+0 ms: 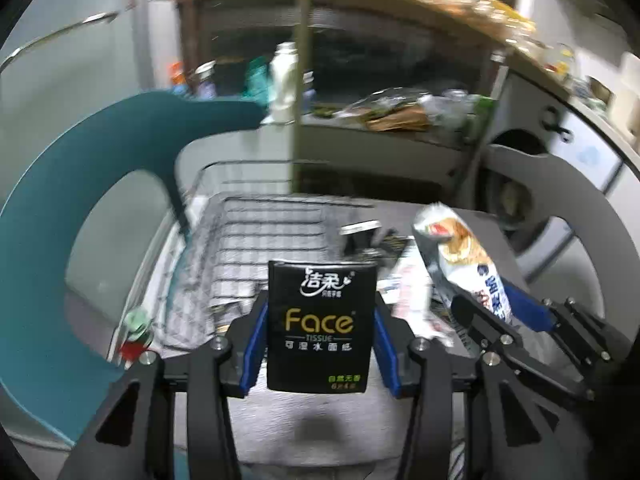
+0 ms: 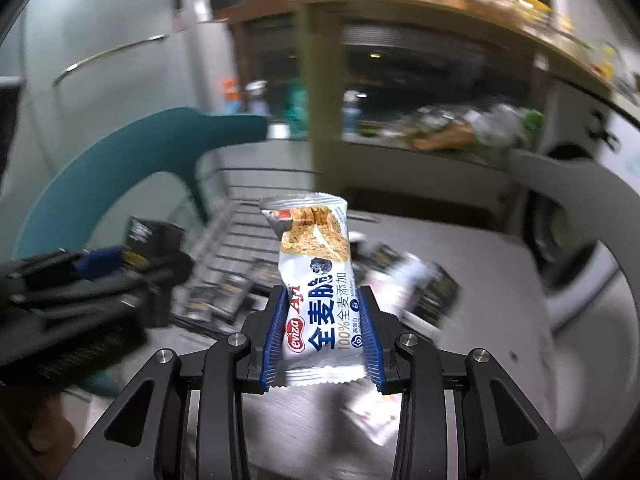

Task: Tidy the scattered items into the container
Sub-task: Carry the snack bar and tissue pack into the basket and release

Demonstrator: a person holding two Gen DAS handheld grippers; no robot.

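My left gripper (image 1: 318,308) is shut on a black "Face" tissue pack (image 1: 318,324), held upright above the table in front of the wire basket (image 1: 256,232). My right gripper (image 2: 322,300) is shut on a white whole-wheat cracker packet (image 2: 316,280), also held above the table. The cracker packet (image 1: 460,256) and right gripper (image 1: 496,308) show at the right of the left wrist view. The left gripper (image 2: 100,268) with the tissue pack (image 2: 154,234) shows at the left of the right wrist view. Several black and white packets (image 2: 404,280) lie scattered on the table beside the basket (image 2: 240,240).
A teal chair back (image 1: 80,184) curves at the left and a grey chair back (image 1: 560,184) at the right. Behind the table stands a wooden shelf (image 1: 400,120) with bottles and bags. A small white packet (image 2: 376,420) lies on the table near my right gripper.
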